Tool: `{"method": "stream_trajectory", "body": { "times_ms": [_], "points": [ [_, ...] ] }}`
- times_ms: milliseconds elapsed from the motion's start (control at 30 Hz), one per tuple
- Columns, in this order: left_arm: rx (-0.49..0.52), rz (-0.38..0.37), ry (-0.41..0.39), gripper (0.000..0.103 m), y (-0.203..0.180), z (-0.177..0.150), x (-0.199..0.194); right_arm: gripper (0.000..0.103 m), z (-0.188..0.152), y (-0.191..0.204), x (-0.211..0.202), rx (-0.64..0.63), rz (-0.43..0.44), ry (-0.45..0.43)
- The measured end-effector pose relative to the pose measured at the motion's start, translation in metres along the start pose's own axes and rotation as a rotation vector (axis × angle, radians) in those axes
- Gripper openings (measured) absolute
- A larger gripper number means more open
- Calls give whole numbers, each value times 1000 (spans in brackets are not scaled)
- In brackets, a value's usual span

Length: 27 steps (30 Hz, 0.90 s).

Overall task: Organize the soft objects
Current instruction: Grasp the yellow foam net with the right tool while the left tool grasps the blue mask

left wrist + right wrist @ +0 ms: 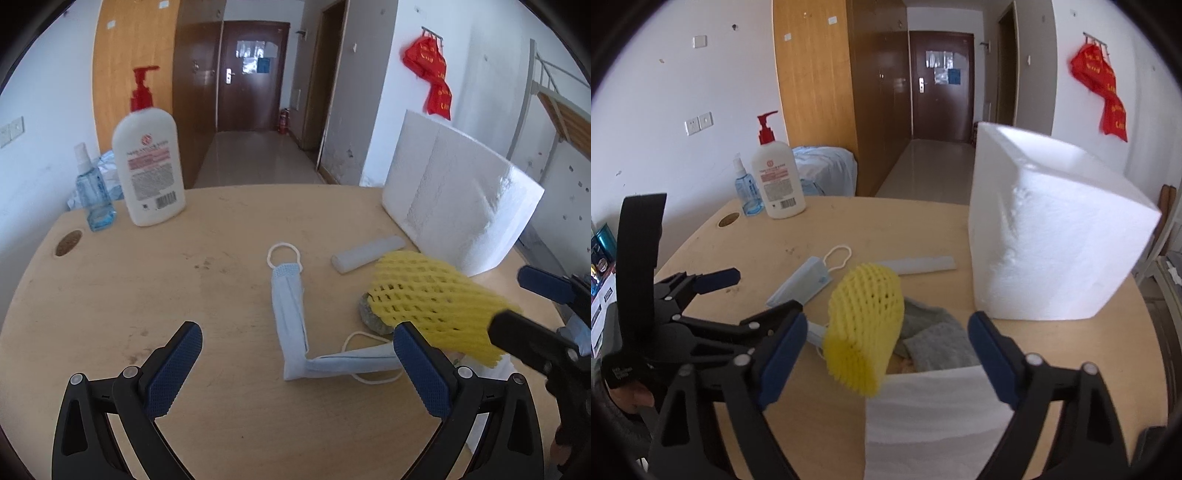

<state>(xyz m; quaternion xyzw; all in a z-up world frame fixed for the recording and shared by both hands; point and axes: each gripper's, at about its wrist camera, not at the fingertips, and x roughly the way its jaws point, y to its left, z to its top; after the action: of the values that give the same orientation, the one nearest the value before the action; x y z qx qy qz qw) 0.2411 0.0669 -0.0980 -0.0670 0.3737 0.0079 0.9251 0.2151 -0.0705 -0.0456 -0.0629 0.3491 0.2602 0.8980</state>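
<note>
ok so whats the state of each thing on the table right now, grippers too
yellow foam net: propped up over the grey cloth
face mask: bent in an L, flat
grey cloth: crumpled
lotion bottle: upright
spray bottle: upright
foam box: upright
left gripper: open, empty
right gripper: open, net between fingers

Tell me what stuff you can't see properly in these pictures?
- Grey cloth: left wrist view, mostly hidden behind the yellow foam net.
- Face mask: right wrist view, its lower part is covered by the left hand-held gripper and the net.
- Lotion bottle: label print too small and blurred in both views.
- White sheet: right wrist view, cut off by the bottom edge.
</note>
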Motion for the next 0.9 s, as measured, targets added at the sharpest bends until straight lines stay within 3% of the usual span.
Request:
{"method": "stream_trajectory", "body": {
  "times_ms": [167, 433, 500, 567, 733, 900],
  "points": [
    [-18, 1, 38, 101, 6, 1, 17, 71, 4, 6, 19, -21, 23, 54],
    [-26, -36, 90, 94, 9, 1, 32, 60, 0, -3, 37, 23, 66, 109],
    [-29, -43, 104, 87, 10, 1, 36, 56, 0, -3, 41, 24, 67, 124],
    [-37, -58, 121, 80, 12, 1, 39, 42, -1, -4, 45, 24, 62, 130],
    [-11, -49, 137, 65, 8, -2, 45, 18, -6, -8, 49, 29, 54, 150],
    [-1, -67, 140, 29, 7, -3, 43, 14, -6, -9, 46, 40, 67, 134]
  ]
}}
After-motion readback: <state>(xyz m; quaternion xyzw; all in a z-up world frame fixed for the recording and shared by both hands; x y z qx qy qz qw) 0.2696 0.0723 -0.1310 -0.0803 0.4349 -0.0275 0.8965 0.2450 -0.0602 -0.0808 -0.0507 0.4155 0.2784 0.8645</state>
